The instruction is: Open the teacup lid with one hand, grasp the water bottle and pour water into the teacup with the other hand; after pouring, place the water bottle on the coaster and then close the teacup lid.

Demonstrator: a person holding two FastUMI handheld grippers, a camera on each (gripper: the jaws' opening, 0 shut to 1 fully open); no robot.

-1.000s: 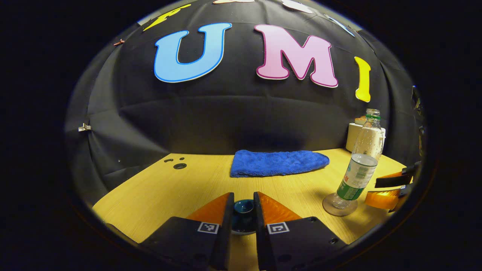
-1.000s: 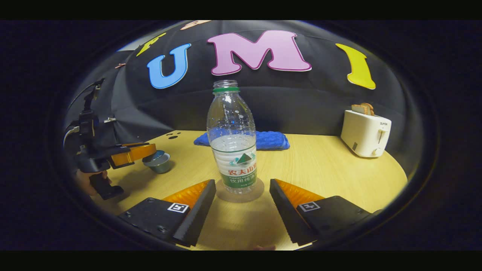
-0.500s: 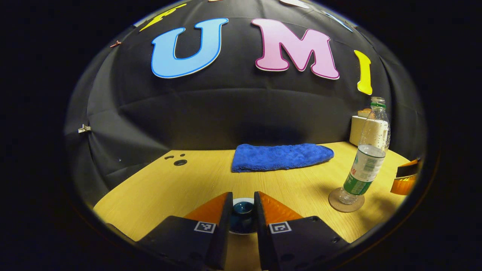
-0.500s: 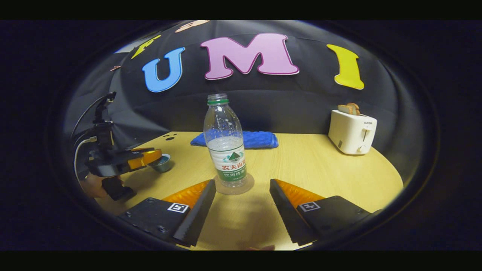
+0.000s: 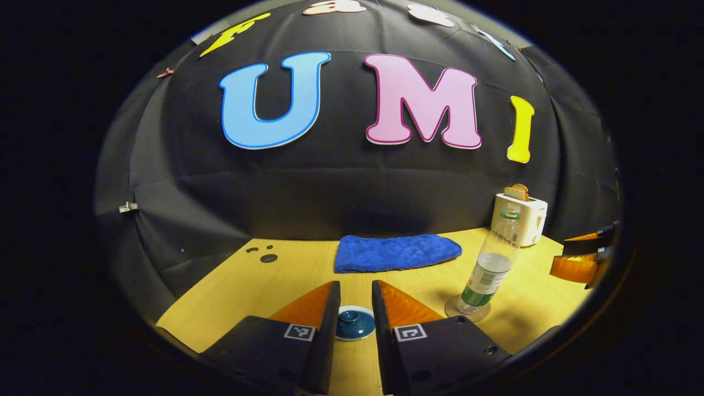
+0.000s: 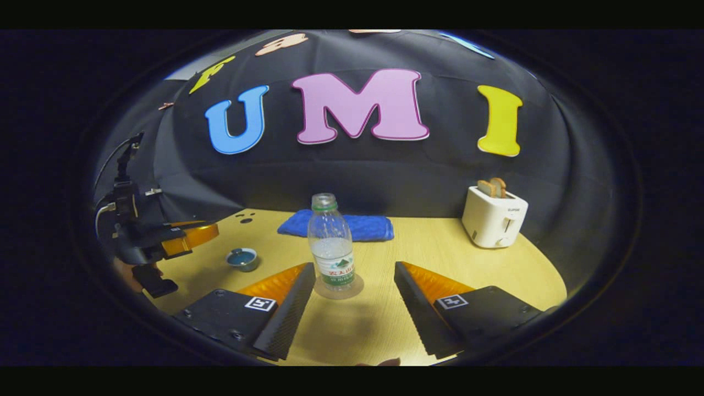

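Note:
A small teal teacup with its lid on stands on the wooden table, just beyond my left gripper. That gripper's fingers are narrowly open and touch nothing. In the right gripper view the teacup sits apart from the left gripper, which hovers to its left. The uncapped, part-full water bottle stands upright on a round coaster. My right gripper is wide open behind the bottle, clear of it. The bottle and the right gripper also appear at the right of the left gripper view.
A folded blue cloth lies at the back of the table by the wall. A white toaster with bread slices stands at the back right. A hand holds the left gripper's handle at the left edge.
Both grippers have drawn back. The left one has let go of the lid, which now rests on the cup farther ahead. The bottle on its coaster looks smaller and farther from the right gripper.

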